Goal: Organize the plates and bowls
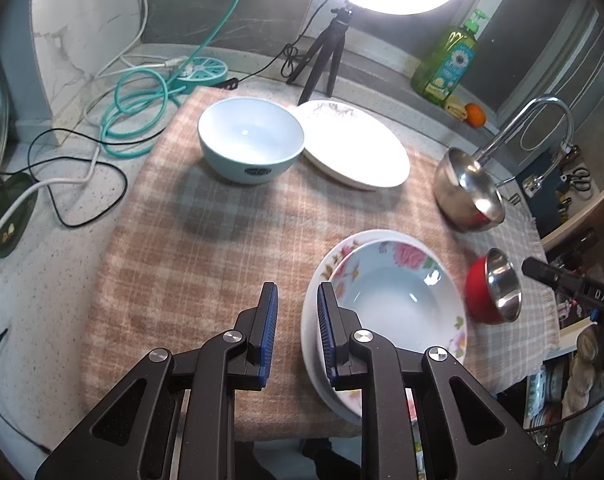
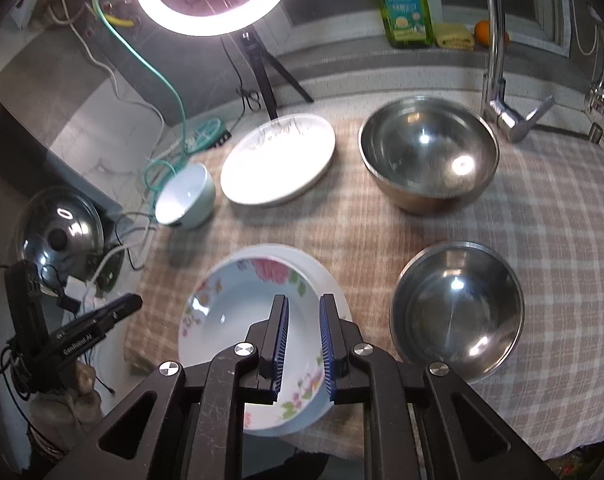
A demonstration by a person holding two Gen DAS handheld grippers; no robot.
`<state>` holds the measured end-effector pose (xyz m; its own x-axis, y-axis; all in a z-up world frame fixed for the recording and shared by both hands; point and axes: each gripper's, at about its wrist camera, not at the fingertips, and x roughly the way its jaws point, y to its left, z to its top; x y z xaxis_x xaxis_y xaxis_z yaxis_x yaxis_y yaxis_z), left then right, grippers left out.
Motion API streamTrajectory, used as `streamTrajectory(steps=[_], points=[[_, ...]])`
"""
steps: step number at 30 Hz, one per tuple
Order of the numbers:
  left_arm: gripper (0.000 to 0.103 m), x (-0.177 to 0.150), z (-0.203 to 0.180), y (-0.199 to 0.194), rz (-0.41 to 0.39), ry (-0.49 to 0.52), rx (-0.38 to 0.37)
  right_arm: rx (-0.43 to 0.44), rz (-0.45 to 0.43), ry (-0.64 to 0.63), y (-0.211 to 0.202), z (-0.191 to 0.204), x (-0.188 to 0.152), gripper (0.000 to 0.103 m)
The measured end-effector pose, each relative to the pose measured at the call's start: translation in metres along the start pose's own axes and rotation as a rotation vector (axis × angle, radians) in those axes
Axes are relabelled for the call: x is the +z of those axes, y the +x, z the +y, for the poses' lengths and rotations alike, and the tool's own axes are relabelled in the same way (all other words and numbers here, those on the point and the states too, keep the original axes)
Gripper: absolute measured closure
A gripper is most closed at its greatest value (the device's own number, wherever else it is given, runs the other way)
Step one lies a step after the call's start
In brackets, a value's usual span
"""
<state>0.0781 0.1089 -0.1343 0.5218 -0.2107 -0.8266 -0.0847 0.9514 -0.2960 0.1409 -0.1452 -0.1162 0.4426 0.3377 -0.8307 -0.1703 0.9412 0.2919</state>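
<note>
A floral bowl point(image 1: 398, 296) point(image 2: 230, 312) sits in a white plate point(image 1: 314, 328) point(image 2: 326, 276) at the near edge of the checked cloth. Farther back are a pale blue bowl point(image 1: 250, 144) point(image 2: 186, 196) and a white plate with a faint drawing point(image 1: 354, 144) point(image 2: 278, 160). A large steel bowl point(image 1: 470, 188) point(image 2: 428, 156) and a smaller steel bowl with a red outside point(image 1: 494, 292) point(image 2: 458, 312) stand to the right. My left gripper point(image 1: 298, 292) hovers beside the stacked plate's left rim, its pads slightly apart and empty. My right gripper point(image 2: 304, 304) hangs above the floral bowl, nearly closed and holding nothing.
A ring light on a tripod point(image 1: 322, 64) stands at the back, with teal and black cables point(image 1: 134, 120) to its left. A green detergent bottle point(image 1: 446, 60), an orange point(image 1: 476, 114) and a faucet point(image 2: 498, 80) line the back right. A pot lid point(image 2: 58, 236) lies left.
</note>
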Motion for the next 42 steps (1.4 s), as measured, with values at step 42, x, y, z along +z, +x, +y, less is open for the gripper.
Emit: streamTrajectory(steps=[42], points=[[0.084,0.084,-0.057,0.083,0.019,-0.332,0.072,0.091,0.299,-0.362,0.145,-0.001,0.222,0.088]])
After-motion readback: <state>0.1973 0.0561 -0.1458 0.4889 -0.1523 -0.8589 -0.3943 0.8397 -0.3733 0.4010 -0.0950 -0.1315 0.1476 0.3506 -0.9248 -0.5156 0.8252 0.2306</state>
